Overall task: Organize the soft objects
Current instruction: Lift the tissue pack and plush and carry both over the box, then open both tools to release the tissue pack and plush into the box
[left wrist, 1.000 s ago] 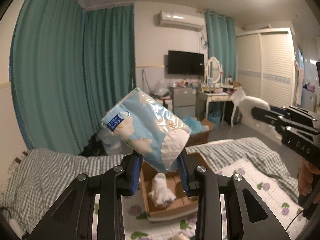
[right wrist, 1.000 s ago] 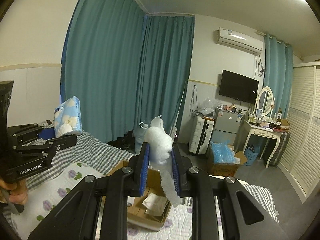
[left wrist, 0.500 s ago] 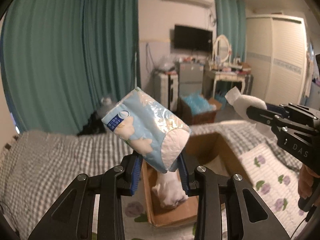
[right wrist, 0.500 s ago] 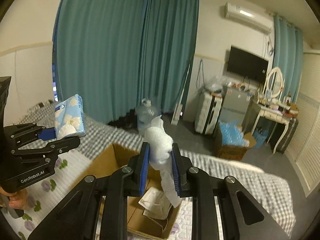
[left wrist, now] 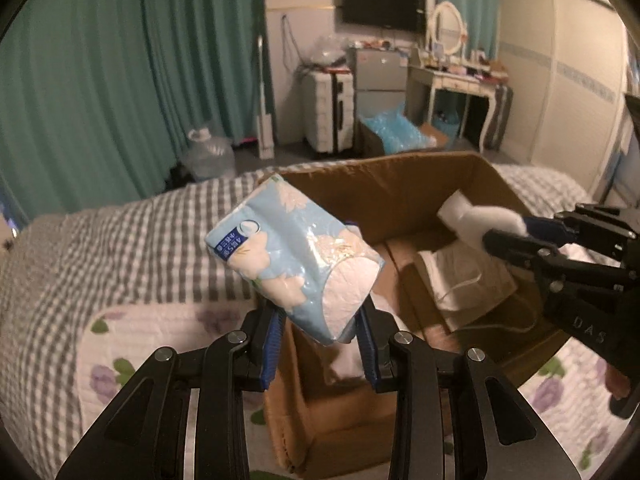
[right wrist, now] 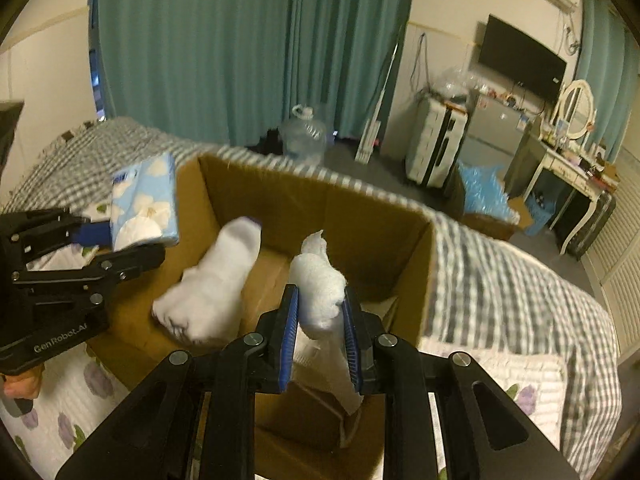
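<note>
Tissue pack is sitting pinched in the left gripper, tilted, hanging over the near-left corner of the cardboard box. Right gripper is squeezing a white sock over the box too. Another sock is lying inside, and the box is resting on the bed.

Cardboard box on bed, sock inside, curtains behind

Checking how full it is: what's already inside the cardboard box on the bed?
Inside the cardboard box lie a white sock and flat white packets. The grippers and what they hold hide the rest of its floor.
</note>
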The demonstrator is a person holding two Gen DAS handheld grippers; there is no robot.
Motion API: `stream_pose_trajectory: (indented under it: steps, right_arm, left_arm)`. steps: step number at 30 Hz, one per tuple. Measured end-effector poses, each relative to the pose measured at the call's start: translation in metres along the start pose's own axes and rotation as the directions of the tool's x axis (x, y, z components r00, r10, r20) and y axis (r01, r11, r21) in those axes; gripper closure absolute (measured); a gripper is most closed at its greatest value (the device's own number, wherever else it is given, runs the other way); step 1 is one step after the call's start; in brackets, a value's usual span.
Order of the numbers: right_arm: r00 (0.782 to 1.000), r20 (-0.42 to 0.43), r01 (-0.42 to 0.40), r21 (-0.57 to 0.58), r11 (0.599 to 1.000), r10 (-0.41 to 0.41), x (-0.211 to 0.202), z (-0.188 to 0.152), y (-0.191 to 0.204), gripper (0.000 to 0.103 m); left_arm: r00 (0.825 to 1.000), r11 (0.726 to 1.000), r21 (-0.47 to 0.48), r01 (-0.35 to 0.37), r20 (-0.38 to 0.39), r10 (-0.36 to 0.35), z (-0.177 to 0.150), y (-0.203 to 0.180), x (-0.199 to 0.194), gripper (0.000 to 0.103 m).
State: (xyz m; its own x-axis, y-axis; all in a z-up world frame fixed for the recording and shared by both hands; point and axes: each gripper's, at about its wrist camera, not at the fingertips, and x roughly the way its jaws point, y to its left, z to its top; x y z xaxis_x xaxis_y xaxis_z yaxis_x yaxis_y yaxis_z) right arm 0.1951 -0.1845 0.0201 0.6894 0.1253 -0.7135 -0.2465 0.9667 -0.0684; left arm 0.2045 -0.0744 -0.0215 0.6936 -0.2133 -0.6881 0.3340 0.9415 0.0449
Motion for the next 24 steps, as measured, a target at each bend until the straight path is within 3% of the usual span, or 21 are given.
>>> stream_pose_trajectory:
  steps: [5, 11, 12, 13, 15, 20, 24]
  right_arm:
    - [0.998, -0.055, 0.007, -0.036, 0.999, -0.009, 0.016, -0.010, 0.008, 0.082]
    - [0.998, -0.062, 0.005, -0.040, 0.999, -0.008, 0.016, -0.017, 0.005, 0.078]
    - [0.998, -0.057, 0.002, -0.039, 0.999, -0.004, 0.014, -0.017, 0.005, 0.072]
    - [0.999, -0.054, 0.004, -0.038, 0.999, -0.006, 0.013, -0.017, 0.004, 0.060]
    - [0.999, -0.035, 0.008, -0.033, 0.999, -0.010, 0.005, -0.017, 0.003, 0.053]
    - [1.000, 0.012, 0.022, -0.007, 1.000, -0.022, -0.017, -0.016, -0.008, 0.052]
    - [0.997, 0.061, 0.044, 0.026, 0.999, -0.045, -0.043, -0.011, -0.013, 0.046]
  left_arm:
    - [0.999, 0.999, 0.032, 0.012, -0.041, -0.010, -0.002, -0.012, 0.007, 0.065]
    - [0.998, 0.999, 0.039, 0.004, -0.062, -0.001, -0.004, -0.021, 0.012, 0.060]
    - [0.998, 0.999, 0.036, 0.004, -0.063, -0.002, -0.004, -0.019, 0.013, 0.060]
    - [0.998, 0.999, 0.032, 0.002, -0.068, 0.001, -0.003, -0.020, 0.013, 0.059]
    - [0.997, 1.000, 0.015, 0.002, -0.079, -0.001, 0.000, -0.019, 0.013, 0.059]
    - [0.998, 0.999, -0.044, 0.001, -0.066, -0.004, 0.007, -0.010, 0.001, 0.053]
    - [0.999, 0.997, -0.083, 0.006, -0.034, -0.009, 0.015, -0.002, -0.018, 0.053]
